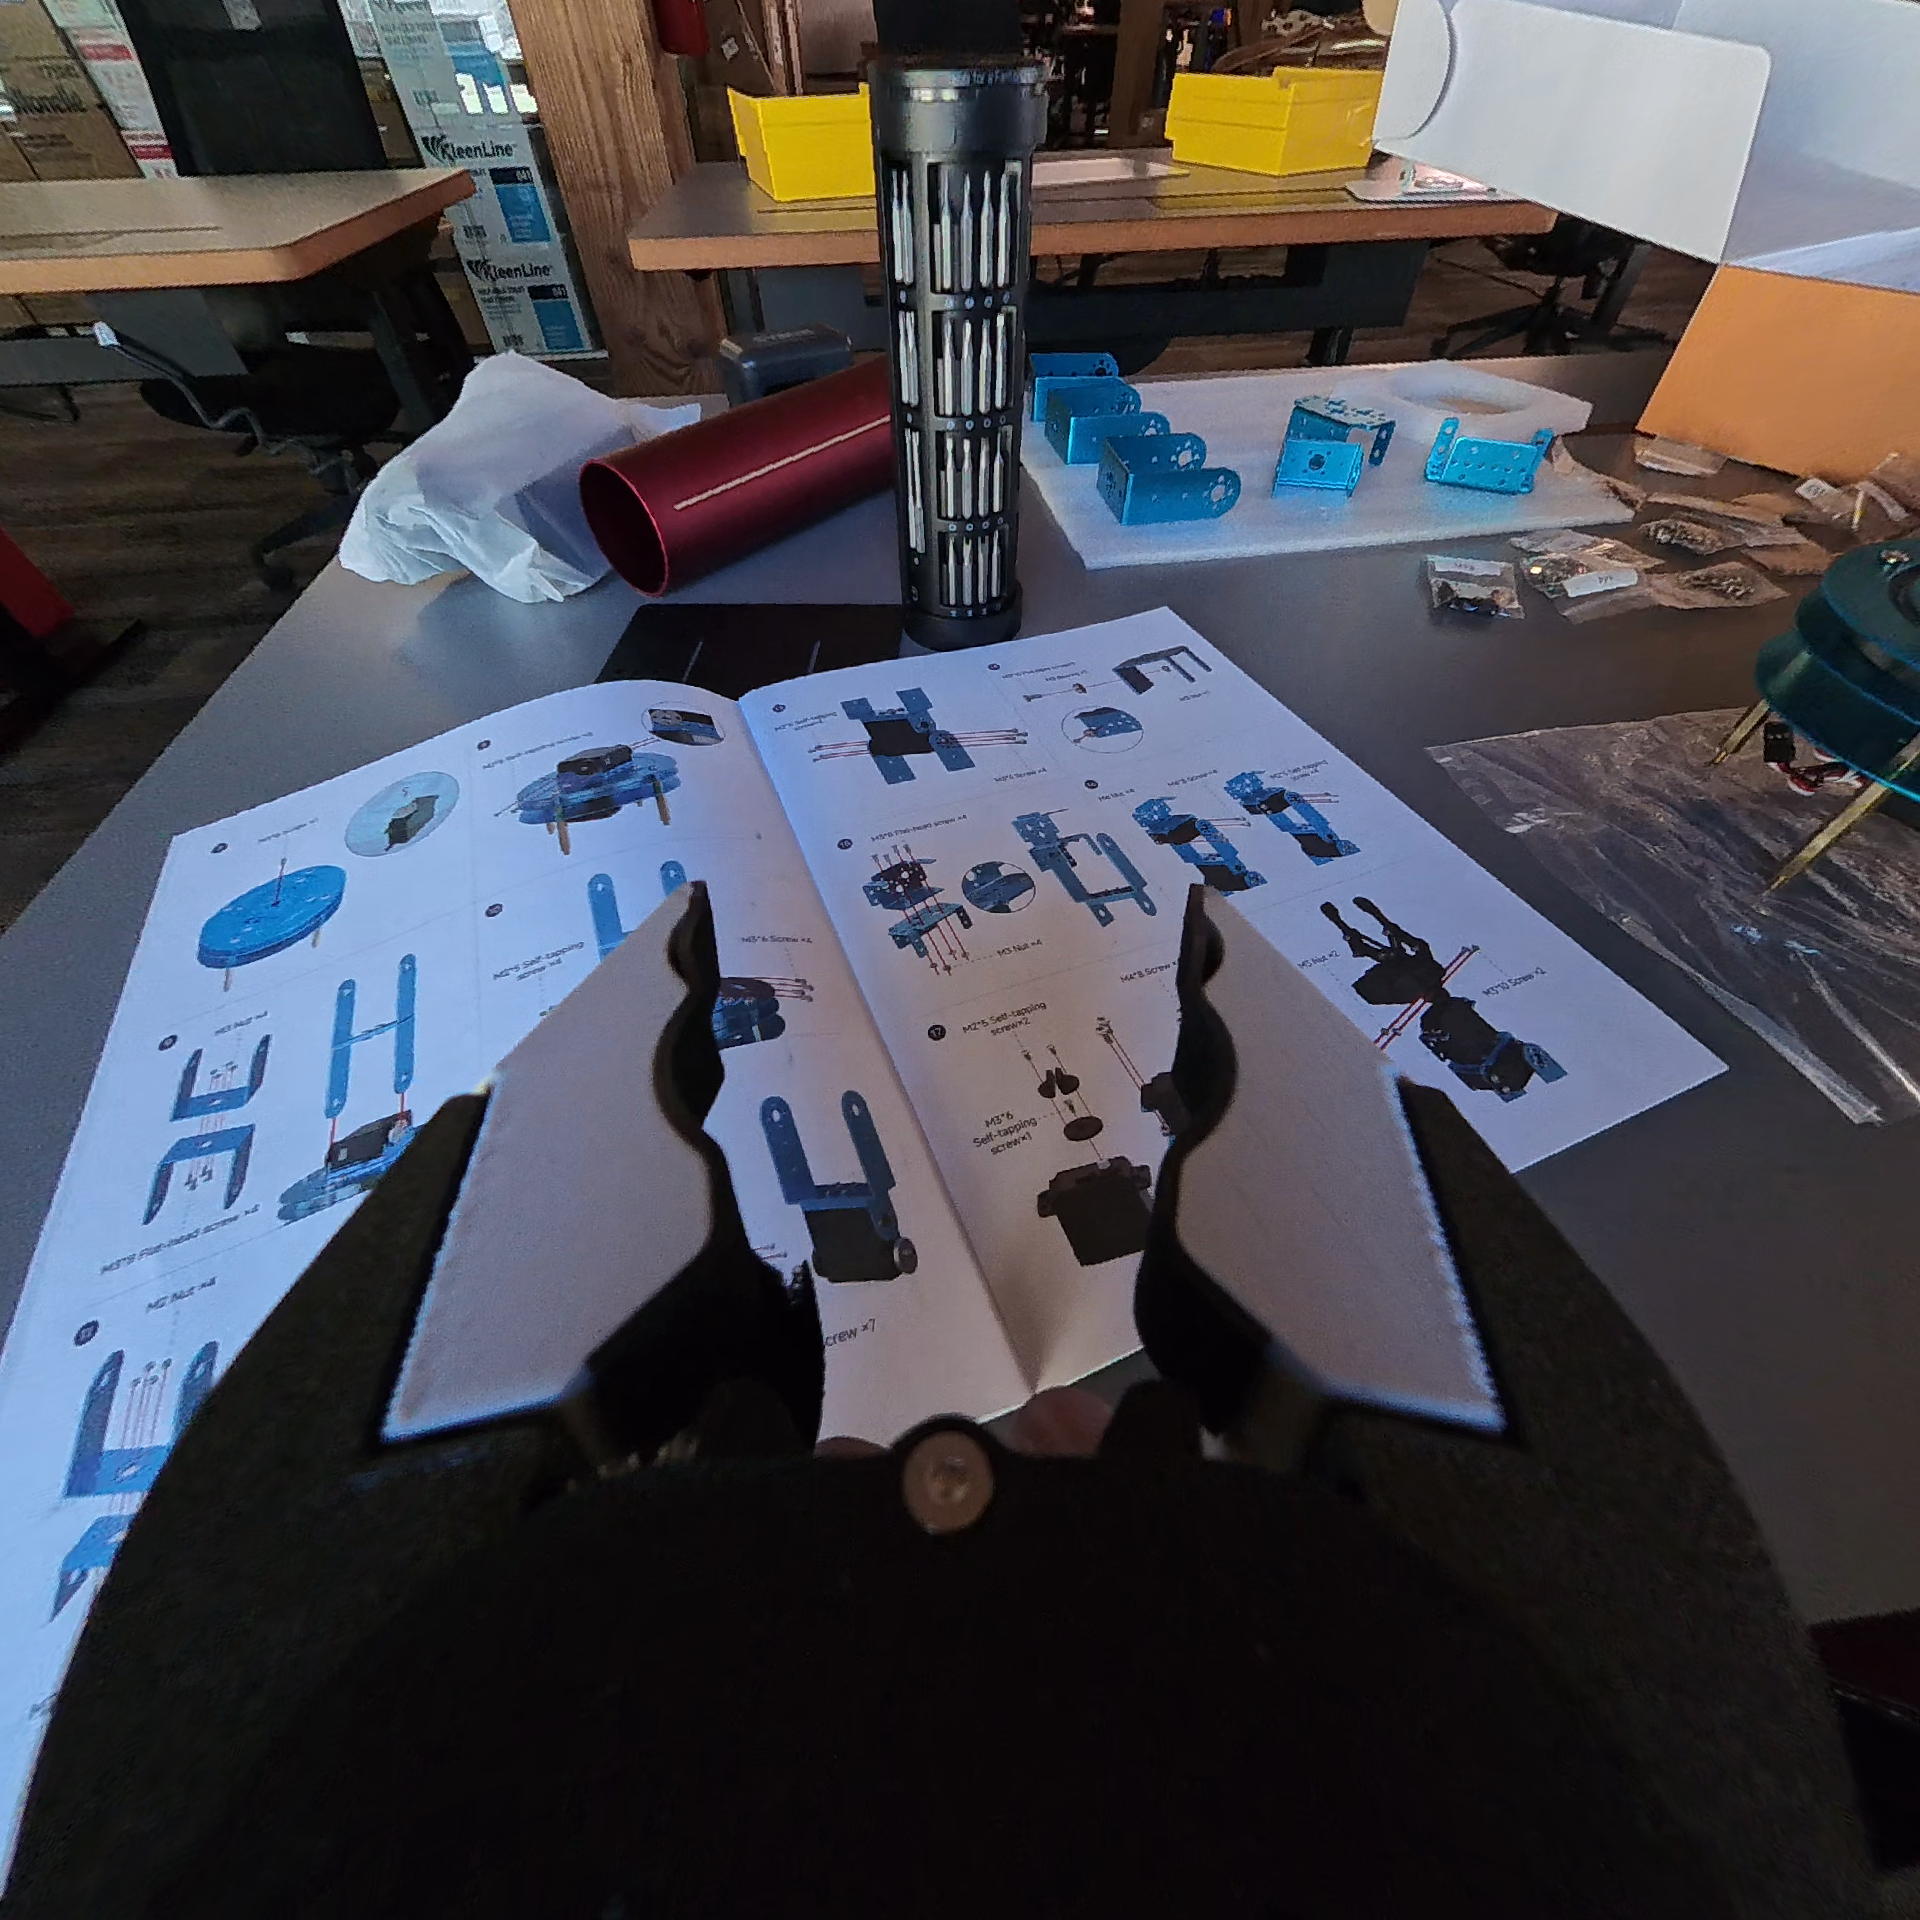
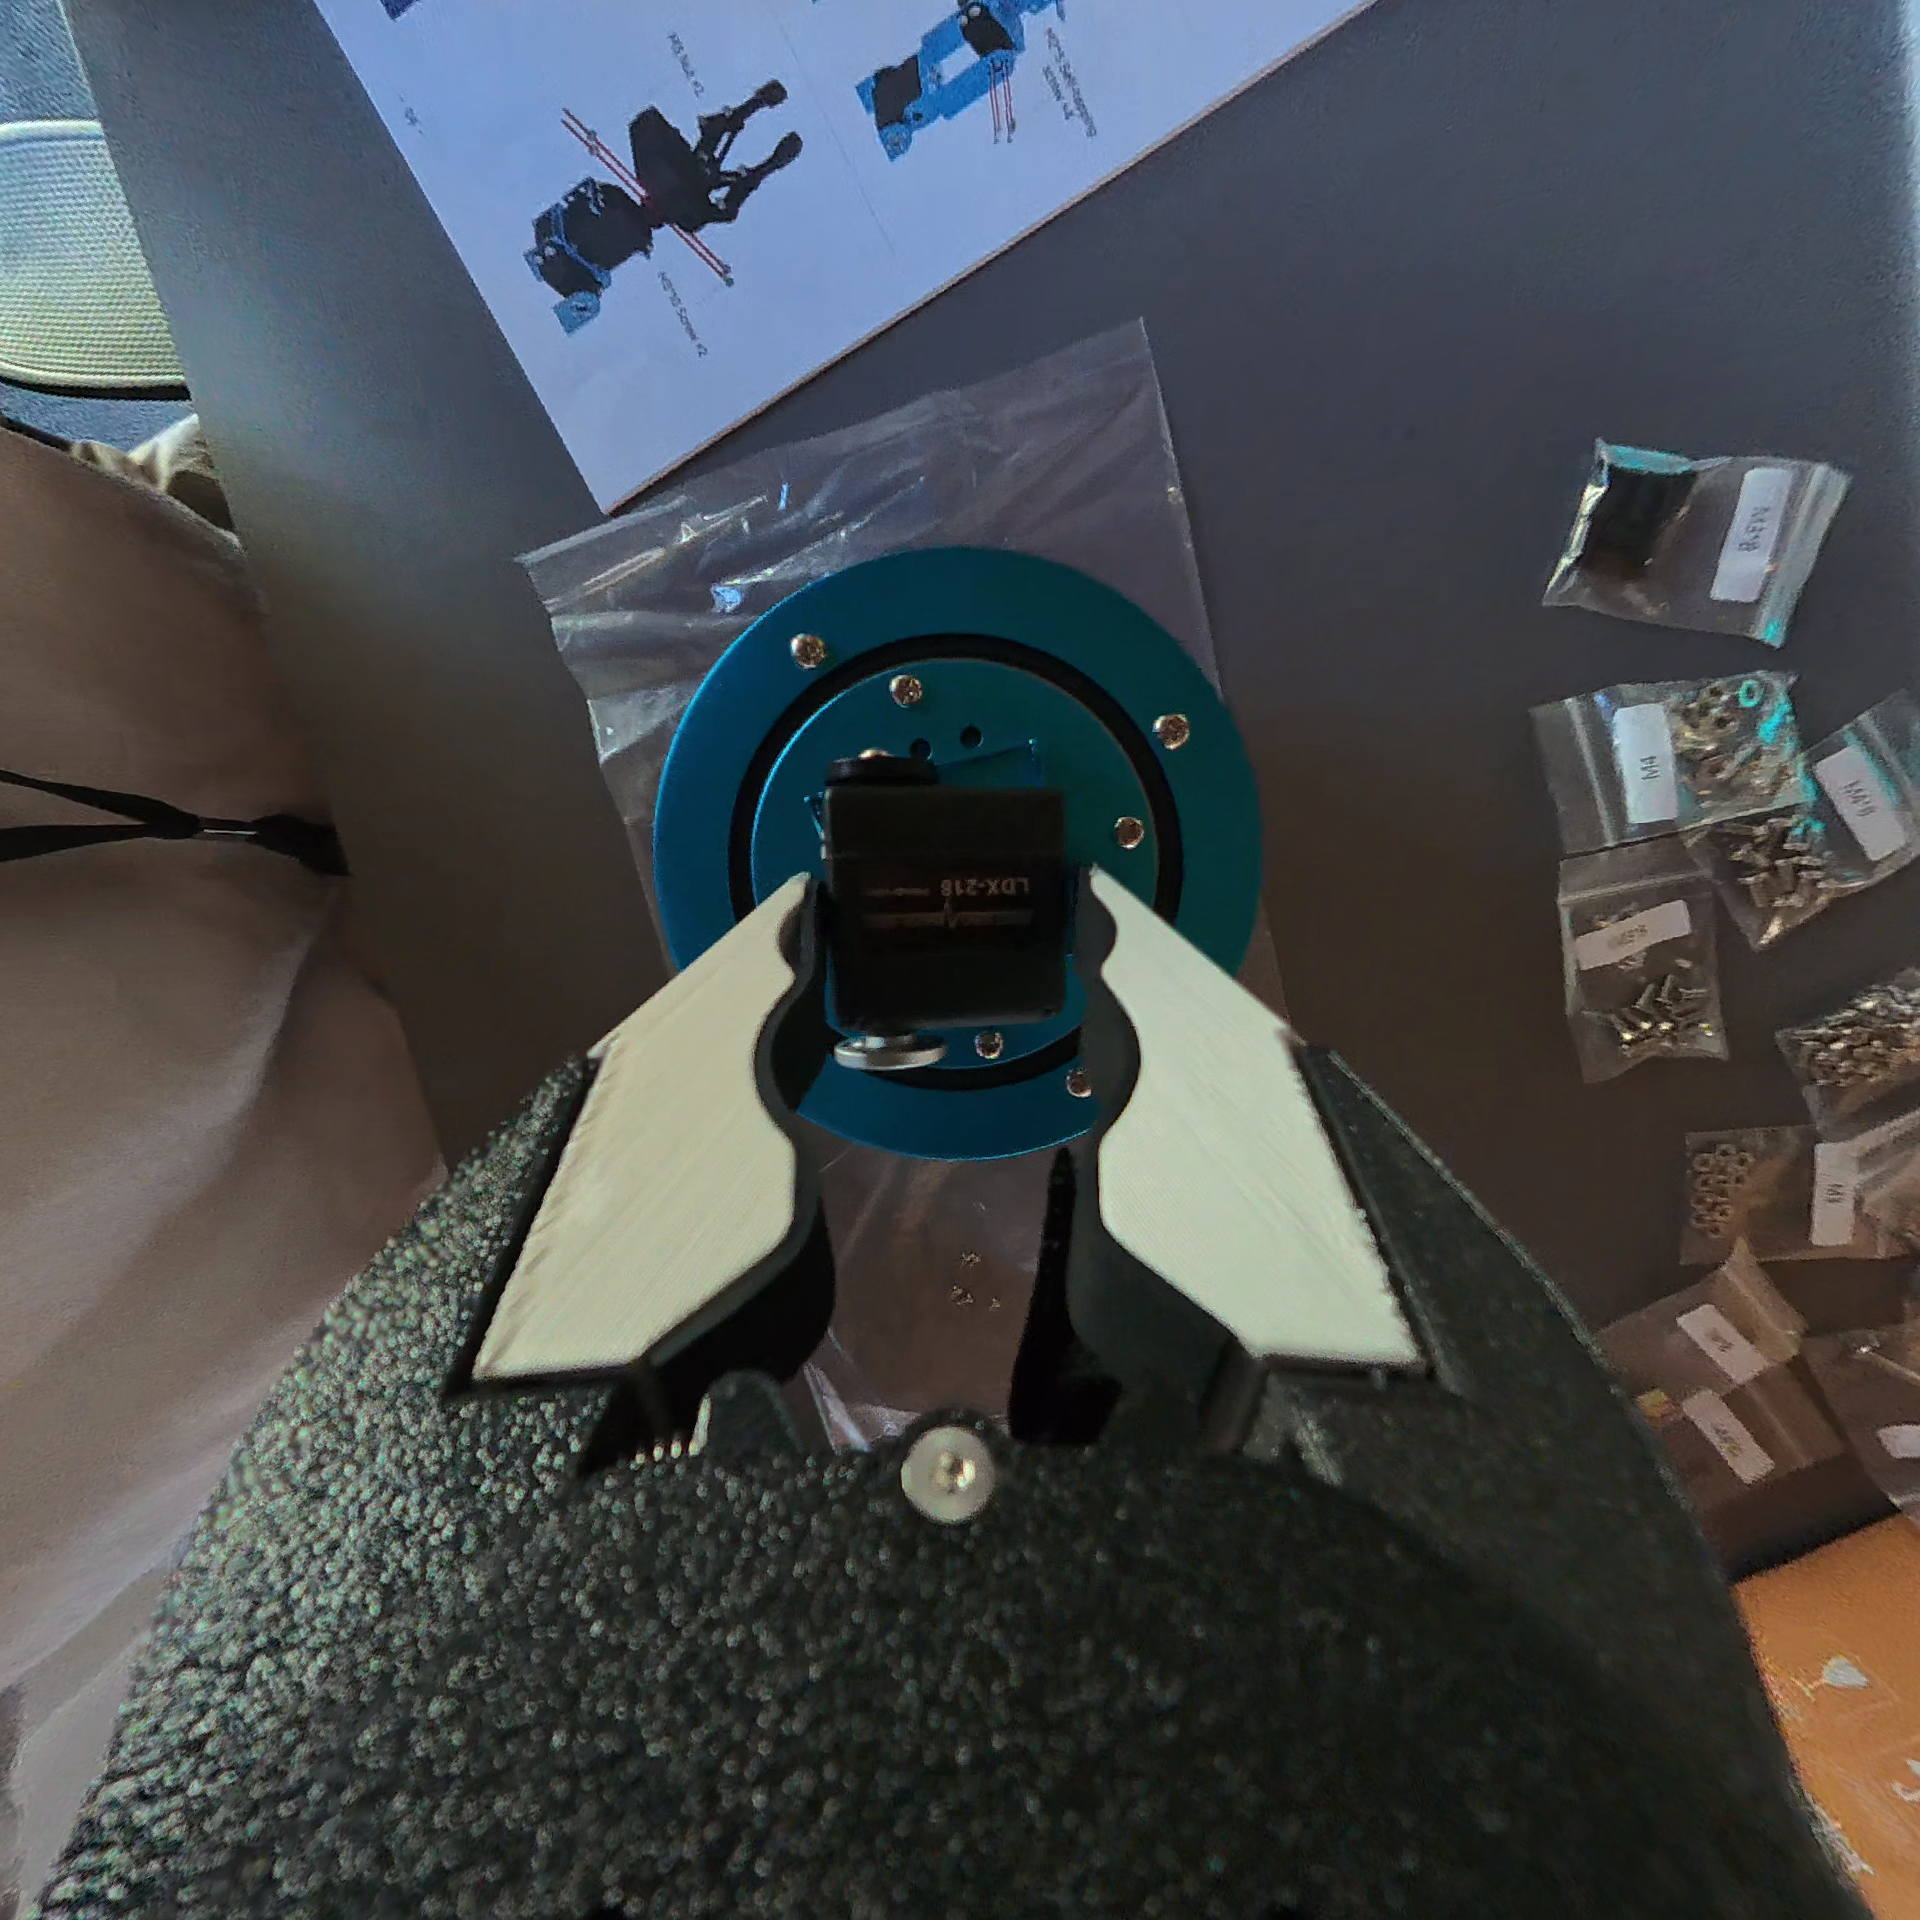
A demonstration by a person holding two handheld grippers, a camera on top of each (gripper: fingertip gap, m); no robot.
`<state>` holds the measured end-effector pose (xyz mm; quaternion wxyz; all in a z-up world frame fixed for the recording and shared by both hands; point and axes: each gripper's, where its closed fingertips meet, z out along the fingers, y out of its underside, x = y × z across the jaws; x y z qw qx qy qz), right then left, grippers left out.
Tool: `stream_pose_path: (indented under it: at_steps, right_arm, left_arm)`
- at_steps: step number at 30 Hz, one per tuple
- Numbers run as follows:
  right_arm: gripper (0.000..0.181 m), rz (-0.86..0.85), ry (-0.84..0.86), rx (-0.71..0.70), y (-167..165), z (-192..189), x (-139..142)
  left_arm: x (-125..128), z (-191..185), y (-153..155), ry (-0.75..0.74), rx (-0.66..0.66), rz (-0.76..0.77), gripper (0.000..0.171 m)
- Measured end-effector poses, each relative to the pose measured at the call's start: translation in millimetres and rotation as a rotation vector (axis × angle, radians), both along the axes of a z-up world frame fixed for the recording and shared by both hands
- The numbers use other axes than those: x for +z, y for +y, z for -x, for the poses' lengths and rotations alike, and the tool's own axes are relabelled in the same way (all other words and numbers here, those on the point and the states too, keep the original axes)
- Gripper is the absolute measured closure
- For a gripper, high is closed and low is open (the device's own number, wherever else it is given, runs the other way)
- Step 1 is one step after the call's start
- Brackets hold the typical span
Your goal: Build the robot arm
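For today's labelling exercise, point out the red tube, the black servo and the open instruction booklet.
red tube (image 1: 769, 468), left wrist view, on its side wall.
black servo (image 2: 940, 914), right wrist view, on its top face.
instruction booklet (image 1: 894, 1039), left wrist view, on the right page near the fold.

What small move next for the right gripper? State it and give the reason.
Probably close the right gripper a little. Its fingers flank the black servo on the blue round base, with slight gaps visible on both sides, so the servo does not look gripped yet.

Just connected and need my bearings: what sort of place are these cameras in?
Probably a workshop or lab assembly bench: an open instruction booklet lies on the grey table, with blue metal brackets behind it and small bags of screws nearby.
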<state>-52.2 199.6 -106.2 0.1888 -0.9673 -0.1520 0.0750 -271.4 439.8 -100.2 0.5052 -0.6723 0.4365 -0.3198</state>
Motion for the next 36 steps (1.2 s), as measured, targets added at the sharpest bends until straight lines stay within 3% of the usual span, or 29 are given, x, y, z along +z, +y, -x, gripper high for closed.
stream_pose_path:
  at_steps: [3, 8, 14, 24, 30, 36]
  right_arm:
    - [0.137, 0.027, 0.021, 0.023, -3, -1, 1]
    - [0.137, 0.005, -0.061, 0.283, -7, -7, 10]
    - [0.137, -0.092, -0.131, 0.8, -10, -6, 30]
    - [0.137, -0.271, -0.207, 1.55, 3, 2, 7]
    - [0.137, -0.293, -0.213, 1.778, 0, 4, 3]
    - [0.137, -0.265, -0.205, 1.808, -1, 6, 3]
  left_arm:
    - [1, 1, -1, 0.006, 0.002, -0.006, 0.083]
    - [-1, 1, -3, 0.018, 0.016, -0.001, 0.083]
    - [6, -2, -14, 0.019, 0.027, -0.029, 0.083]
    - [16, -10, -39, 0.054, 0.073, -0.075, 0.083]
    - [12, -13, -47, 0.096, 0.097, -0.078, 0.082]
    - [13, -20, -54, 0.105, 0.088, -0.079, 0.082]
